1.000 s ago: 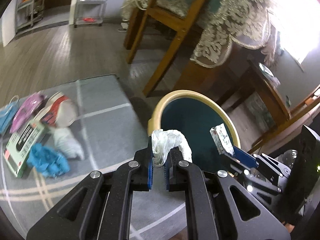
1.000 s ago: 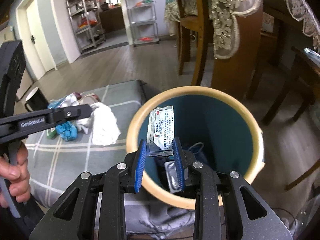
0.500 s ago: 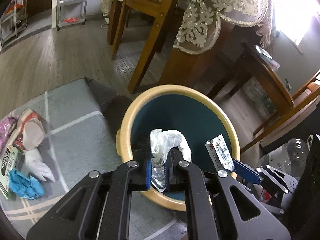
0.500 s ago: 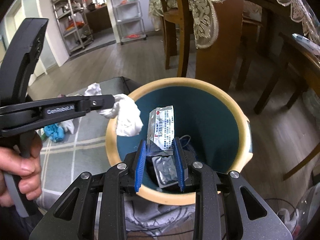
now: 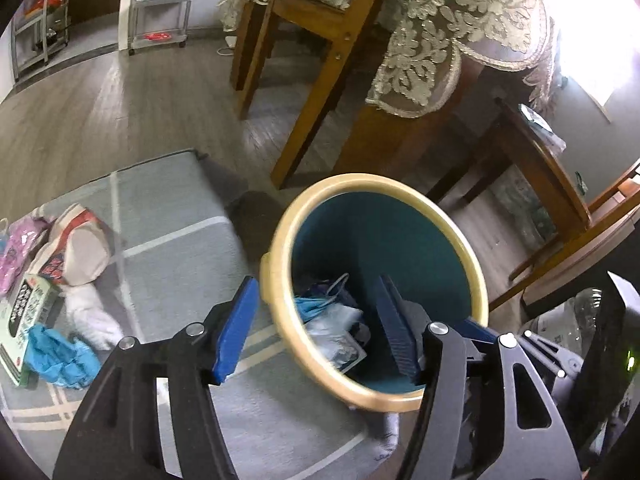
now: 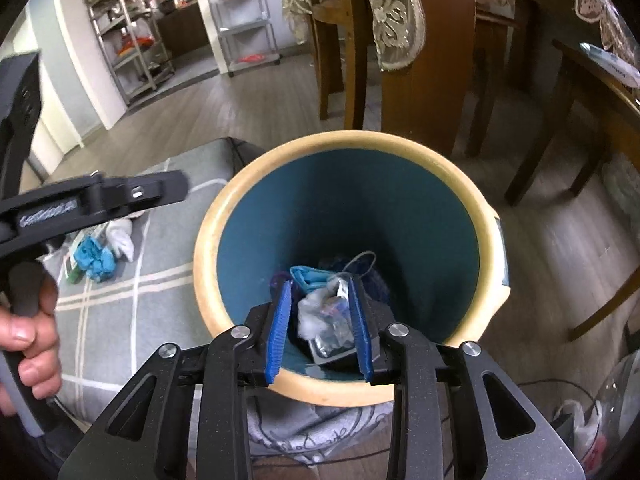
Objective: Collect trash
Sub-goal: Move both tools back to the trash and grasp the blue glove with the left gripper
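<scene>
Over the bin, left gripper fingers are opening, empty, straddling its rim; trash lies inside below, more on the mat. Right gripper fingers are opening, empty, above binned trash

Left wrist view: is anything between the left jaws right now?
No. The left gripper jaws are opening with nothing held between them, straddling the bin rim.

bin: cream rim, teal inside
rug: grey with white crossing lines
crumpled glove: bright blue
tissue: white
box: green and white, black print
tablecloth: beige lace, floral pattern
floor: grey-brown wood planks
gripper pads: blue, on black arms
</scene>
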The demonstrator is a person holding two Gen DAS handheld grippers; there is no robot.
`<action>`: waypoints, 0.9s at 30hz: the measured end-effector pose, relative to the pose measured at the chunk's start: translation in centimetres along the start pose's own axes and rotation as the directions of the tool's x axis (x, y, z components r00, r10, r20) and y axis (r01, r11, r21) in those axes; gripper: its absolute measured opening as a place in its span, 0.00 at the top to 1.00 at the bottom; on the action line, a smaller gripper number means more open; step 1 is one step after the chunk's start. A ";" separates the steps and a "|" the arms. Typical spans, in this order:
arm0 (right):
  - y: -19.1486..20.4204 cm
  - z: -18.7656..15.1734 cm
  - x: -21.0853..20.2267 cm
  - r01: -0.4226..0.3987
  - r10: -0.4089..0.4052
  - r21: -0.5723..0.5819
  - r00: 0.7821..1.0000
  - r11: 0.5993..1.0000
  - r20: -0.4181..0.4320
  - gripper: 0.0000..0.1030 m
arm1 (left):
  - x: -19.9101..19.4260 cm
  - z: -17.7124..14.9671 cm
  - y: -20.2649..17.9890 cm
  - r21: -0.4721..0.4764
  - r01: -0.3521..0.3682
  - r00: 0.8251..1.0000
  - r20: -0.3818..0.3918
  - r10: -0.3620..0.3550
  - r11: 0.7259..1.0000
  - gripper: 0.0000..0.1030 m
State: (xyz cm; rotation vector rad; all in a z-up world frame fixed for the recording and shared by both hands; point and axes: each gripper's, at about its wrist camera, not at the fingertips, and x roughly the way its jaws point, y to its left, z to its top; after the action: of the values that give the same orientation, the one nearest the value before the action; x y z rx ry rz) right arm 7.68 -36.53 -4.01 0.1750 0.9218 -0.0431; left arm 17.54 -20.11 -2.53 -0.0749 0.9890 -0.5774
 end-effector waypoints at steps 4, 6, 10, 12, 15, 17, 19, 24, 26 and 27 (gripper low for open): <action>0.2 0.1 -0.1 -0.011 0.011 0.012 1.000 1.000 0.007 0.62 | -1.0 -0.6 1.9 -0.014 -0.028 1.000 0.008 0.028 1.000 0.40; 0.5 0.1 -0.2 -0.017 0.016 0.012 1.000 1.000 0.013 0.58 | -1.6 -0.8 3.1 -0.033 -0.039 0.999 0.015 0.040 0.999 0.40; 1.3 0.2 -0.4 -0.047 0.047 0.014 0.999 0.999 0.027 0.51 | -3.2 -1.4 5.5 -0.070 -0.069 0.997 0.041 0.072 0.995 0.40; 1.7 0.3 -0.4 -0.058 0.058 0.013 0.998 0.998 0.034 0.49 | -4.0 -1.8 6.8 -0.094 -0.091 0.994 0.057 0.096 0.991 0.37; 2.4 0.3 -0.2 -0.070 0.070 0.007 0.997 0.997 0.032 0.40 | -5.1 -2.4 8.4 -0.123 -0.130 0.987 0.076 0.140 0.984 0.36; 2.9 0.4 -0.1 -0.078 0.078 0.001 0.996 0.997 0.034 0.38 | -5.8 -2.8 9.6 -0.149 -0.161 0.981 0.081 0.174 0.976 0.33; 3.5 0.4 0.0 -0.088 0.088 -0.012 0.996 0.996 0.033 0.38 | -6.4 -3.1 10.8 -0.177 -0.190 0.975 0.085 0.207 0.966 0.27; 4.8 0.4 0.4 -0.106 0.107 -0.035 0.994 0.994 0.026 0.37 | -7.6 -4.2 13.7 -0.244 -0.249 0.959 0.075 0.274 0.937 0.24; 5.3 0.4 0.7 -0.113 0.114 -0.042 0.993 0.993 0.022 0.37 | -7.7 -4.5 14.7 -0.268 -0.262 0.956 0.060 0.287 0.927 0.24; 5.5 0.4 0.7 -0.116 0.117 -0.045 0.993 0.992 0.021 0.37 | -7.6 -4.7 15.1 -0.279 -0.270 0.954 0.053 0.296 0.922 0.24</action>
State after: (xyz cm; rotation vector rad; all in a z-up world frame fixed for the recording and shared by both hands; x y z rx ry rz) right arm 9.04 -31.17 -3.64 0.1870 0.8872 0.0824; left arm 17.04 -2.60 -4.09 -0.1957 0.9605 -0.1688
